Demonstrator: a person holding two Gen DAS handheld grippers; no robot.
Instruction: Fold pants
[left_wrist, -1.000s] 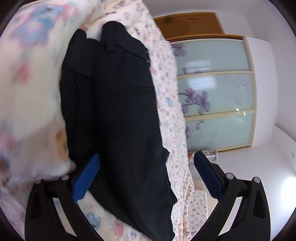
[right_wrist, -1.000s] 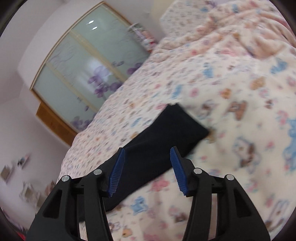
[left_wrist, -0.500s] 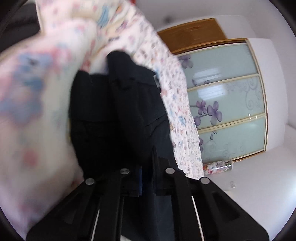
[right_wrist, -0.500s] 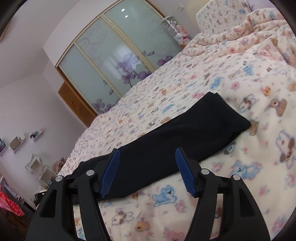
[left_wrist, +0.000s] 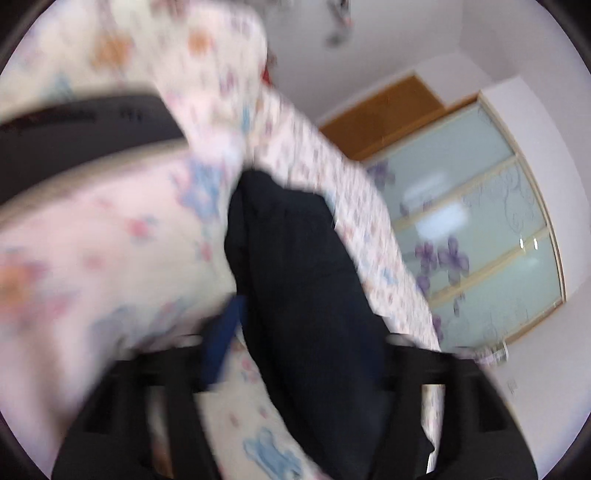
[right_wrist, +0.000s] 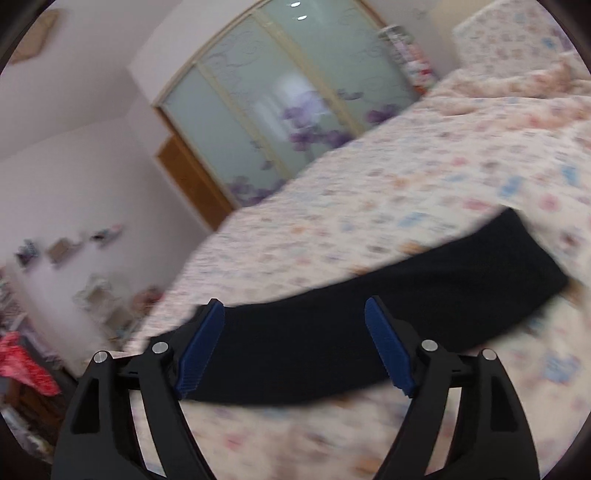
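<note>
Black pants (left_wrist: 295, 280) lie folded lengthwise on a bed with a pale cartoon-print cover (left_wrist: 92, 258). In the blurred left wrist view my left gripper (left_wrist: 306, 332) stands open around the near part of the pants; one blue pad (left_wrist: 221, 343) shows on the left, the other is hidden behind the cloth. In the right wrist view the pants (right_wrist: 369, 332) stretch as a long strip toward the right. My right gripper (right_wrist: 295, 347) is open just above the strip, holding nothing.
A wardrobe with frosted glass sliding doors and purple flowers (right_wrist: 280, 110) stands past the bed, with a wooden door (right_wrist: 192, 181) beside it. A dark headboard (left_wrist: 74, 140) shows at upper left. Cluttered shelves and red cloth (right_wrist: 26, 369) are beside the bed.
My left gripper was shut on the pants half a second ago and now stands open. My right gripper stayed open and moved along the strip away from the leg ends.
</note>
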